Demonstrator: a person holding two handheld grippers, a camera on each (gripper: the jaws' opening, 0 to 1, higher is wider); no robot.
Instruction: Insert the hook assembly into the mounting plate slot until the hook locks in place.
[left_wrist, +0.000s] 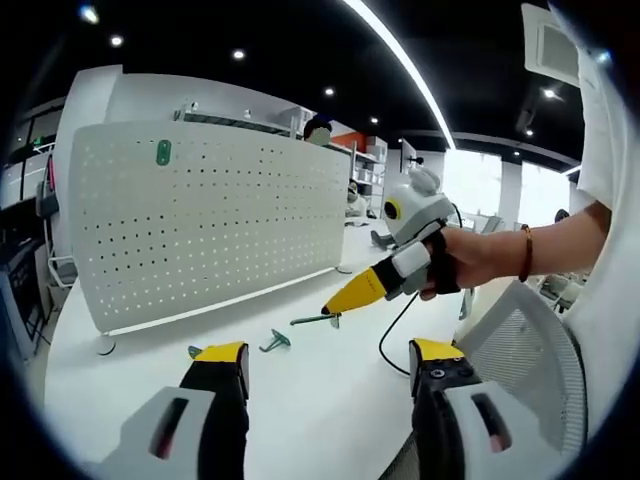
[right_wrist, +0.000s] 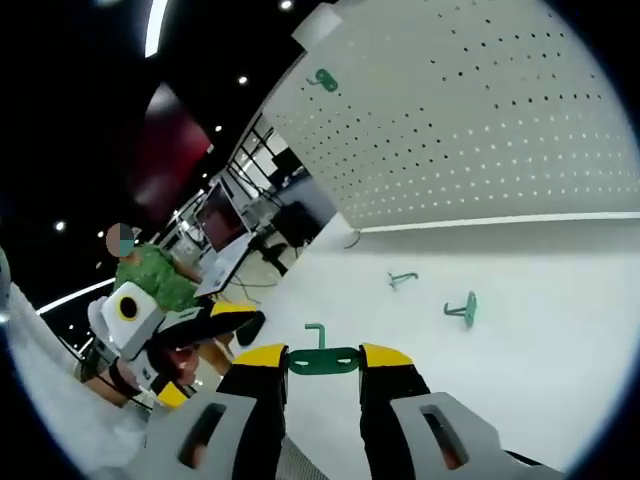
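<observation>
The white perforated mounting plate (left_wrist: 200, 220) stands upright on the table, and one green hook (left_wrist: 163, 153) hangs near its top left. My right gripper (left_wrist: 335, 305), held in a hand, comes in from the right of the left gripper view, shut on a green hook assembly (left_wrist: 318, 320) low over the table and short of the plate. In the right gripper view the same hook (right_wrist: 322, 360) lies crosswise between my right gripper's (right_wrist: 323, 357) yellow tips, with the plate (right_wrist: 480, 110) ahead. My left gripper (left_wrist: 330, 355) is open and holds nothing.
Two loose green hooks (left_wrist: 275, 342) (left_wrist: 193, 351) lie on the white table (left_wrist: 330, 410) before the plate, also seen as hooks (right_wrist: 402, 279) (right_wrist: 464, 309). A black cable (left_wrist: 392, 335) trails from the right gripper. A mesh chair back (left_wrist: 530, 350) stands at the right. A person in green (right_wrist: 155, 275) sits far off.
</observation>
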